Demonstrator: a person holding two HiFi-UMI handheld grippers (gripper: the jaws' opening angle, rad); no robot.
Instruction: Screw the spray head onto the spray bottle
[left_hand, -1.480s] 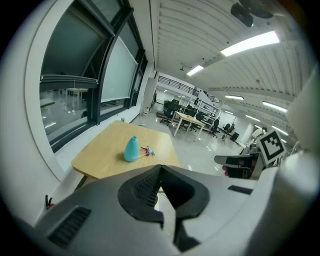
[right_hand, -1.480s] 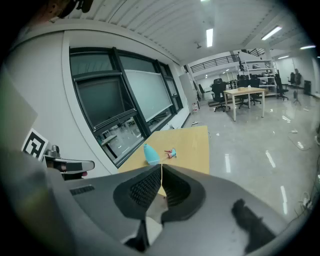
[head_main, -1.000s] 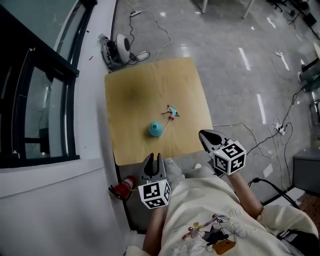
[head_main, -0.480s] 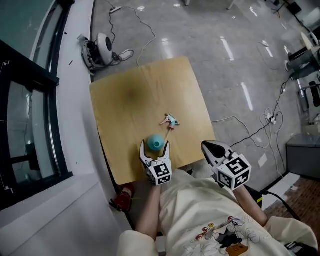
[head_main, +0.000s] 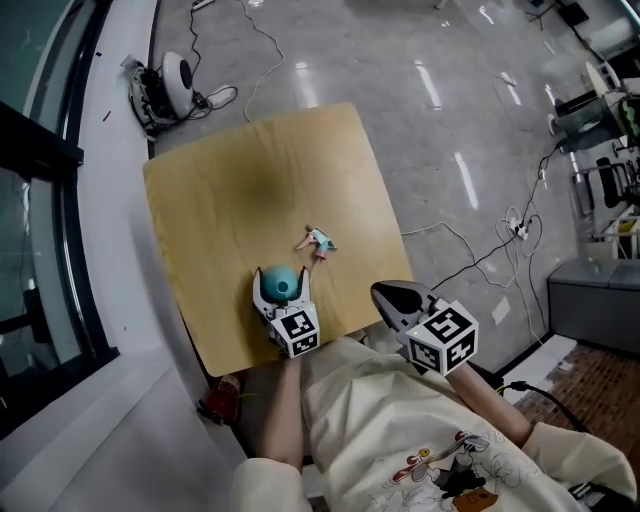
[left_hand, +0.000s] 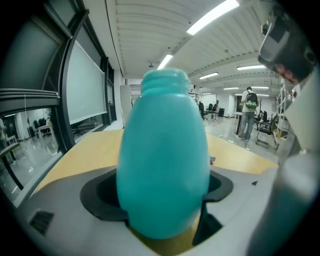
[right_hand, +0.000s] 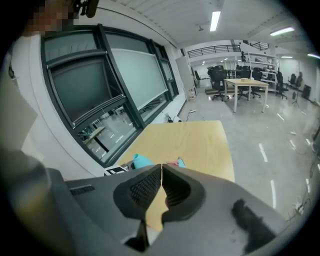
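Observation:
The teal spray bottle (head_main: 283, 285) stands upright with no cap near the front edge of the wooden table (head_main: 250, 170). My left gripper (head_main: 282, 278) surrounds it, one jaw on each side, and the jaws are closing. In the left gripper view the bottle (left_hand: 162, 160) fills the gap of the left gripper (left_hand: 162, 202), and I cannot see the pads pressing on it. The small teal spray head (head_main: 318, 241) lies on its side a little beyond and to the right. My right gripper (head_main: 386, 294) hovers shut and empty off the table's front right corner; its view shows the bottle (right_hand: 142, 161) and spray head (right_hand: 178, 162) past the right gripper (right_hand: 162, 169).
The table (right_hand: 200, 140) is small and square with open floor round it. A round white device (head_main: 172, 76) and cables (head_main: 470, 260) lie on the floor. A red object (head_main: 218, 400) sits below the table's front edge. A dark window frame (head_main: 40, 230) runs along the left.
My left gripper went from shut near my body to open, moved forward onto the table and now encloses the bottle. The right gripper stayed shut and barely shifted.

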